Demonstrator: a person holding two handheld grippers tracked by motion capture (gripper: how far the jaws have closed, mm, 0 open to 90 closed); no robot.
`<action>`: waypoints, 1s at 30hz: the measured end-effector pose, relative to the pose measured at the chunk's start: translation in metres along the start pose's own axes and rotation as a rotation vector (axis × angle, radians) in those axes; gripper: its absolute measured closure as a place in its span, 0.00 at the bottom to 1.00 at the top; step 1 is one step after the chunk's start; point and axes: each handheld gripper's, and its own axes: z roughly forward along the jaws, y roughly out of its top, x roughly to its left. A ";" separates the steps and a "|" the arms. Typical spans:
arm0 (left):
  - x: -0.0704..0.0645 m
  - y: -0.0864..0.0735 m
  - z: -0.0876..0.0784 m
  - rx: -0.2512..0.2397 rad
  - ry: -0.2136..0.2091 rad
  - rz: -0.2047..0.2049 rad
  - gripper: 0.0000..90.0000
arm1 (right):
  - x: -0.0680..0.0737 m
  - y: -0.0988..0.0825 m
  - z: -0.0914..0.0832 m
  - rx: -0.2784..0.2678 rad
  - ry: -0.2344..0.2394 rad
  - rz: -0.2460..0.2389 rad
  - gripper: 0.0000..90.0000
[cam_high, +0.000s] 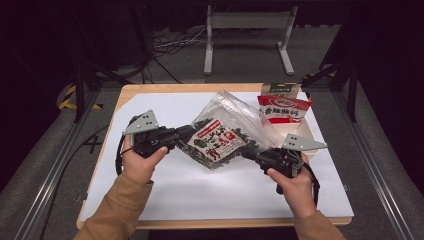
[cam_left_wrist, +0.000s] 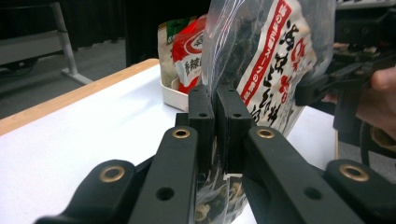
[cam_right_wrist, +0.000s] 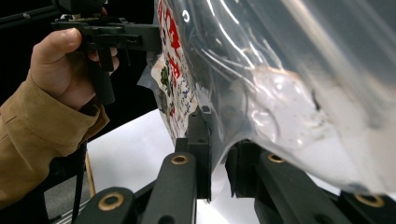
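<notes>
A: How do the jaws of the left gripper (cam_left_wrist: 215, 109) stand?

B: Clenched on the edge of the clear bag (cam_high: 227, 131); in the left gripper view the plastic is pinched flat between the two black pads.

A: And the right gripper (cam_right_wrist: 217, 154)?

B: Its jaws sit on either side of the bag's other edge with the plastic running between them. I cannot tell whether the pads press on it yet.

A: Where is the bag?

B: Lifted off the bench (cam_high: 165, 107), stretched between the two grippers near the middle. It holds a dark snack packet (cam_high: 216, 141) with a red and white label.

A: Anything farther out?

B: At about two o'clock from the bag, a white tray (cam_high: 314, 131) with a red packet (cam_high: 283, 110) and a green one (cam_high: 279, 89) behind it. The left hand (cam_high: 141, 161) and the right hand (cam_high: 292, 182) come in at six o'clock, in tan sleeves.
</notes>
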 end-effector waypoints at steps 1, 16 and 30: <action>-0.001 0.000 0.000 0.003 0.000 0.004 0.95 | 0.000 0.001 -0.001 0.005 0.000 -0.003 0.91; 0.004 0.001 -0.002 0.034 -0.028 0.003 0.86 | 0.001 0.033 -0.030 0.092 -0.055 -0.087 0.91; 0.018 -0.004 -0.010 0.074 0.019 -0.031 0.70 | -0.003 0.071 -0.051 0.207 -0.156 -0.182 0.91</action>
